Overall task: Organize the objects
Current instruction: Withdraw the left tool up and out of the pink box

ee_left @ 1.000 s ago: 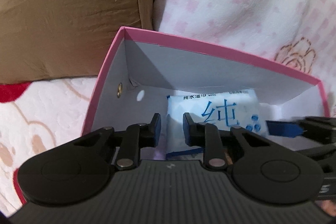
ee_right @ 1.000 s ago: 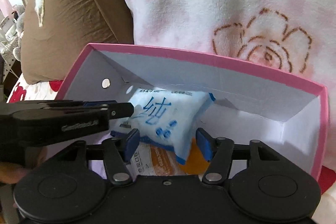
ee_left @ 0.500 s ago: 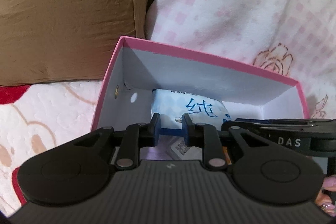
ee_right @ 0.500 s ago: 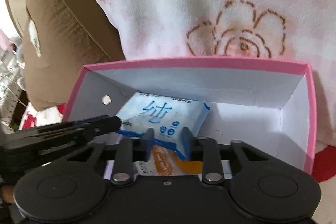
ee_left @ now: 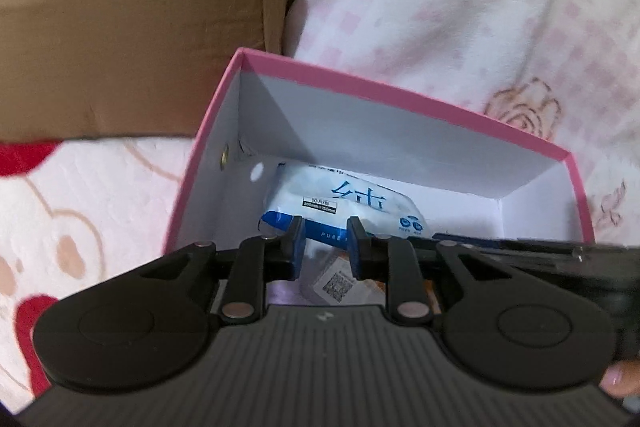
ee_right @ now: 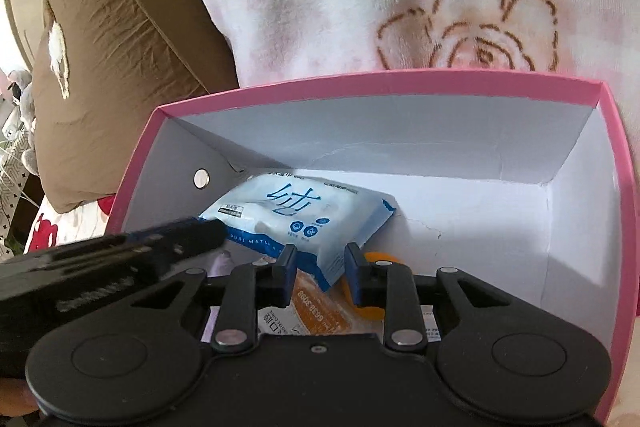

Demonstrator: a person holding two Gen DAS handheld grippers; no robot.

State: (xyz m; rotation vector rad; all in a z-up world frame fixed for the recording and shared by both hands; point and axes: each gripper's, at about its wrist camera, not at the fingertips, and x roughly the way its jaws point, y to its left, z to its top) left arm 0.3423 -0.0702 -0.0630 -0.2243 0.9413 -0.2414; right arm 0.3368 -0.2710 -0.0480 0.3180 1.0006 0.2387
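A pink box point(ee_left: 392, 95) with a white inside stands on the bed; it also shows in the right wrist view point(ee_right: 384, 83). A white and blue wet-wipes pack point(ee_left: 344, 201) point(ee_right: 296, 215) lies inside at the left, on top of an orange packet point(ee_right: 320, 311). My left gripper point(ee_left: 326, 247) hovers over the box's near side, jaws a little apart and empty. My right gripper point(ee_right: 320, 269) is also over the box, jaws a little apart with nothing between them, just in front of the pack's near corner.
A brown cushion point(ee_left: 132, 15) lies behind the box at the left. A pink and white rose-print blanket point(ee_left: 480, 7) rises behind and to the right. A bear-print sheet point(ee_left: 80, 219) lies to the left. The box's right half point(ee_right: 480, 227) has bare floor.
The right gripper let go of the wipes pack, narrowed and pulled back; the pack now lies flat in the box. Both grippers have drawn back and up a little.
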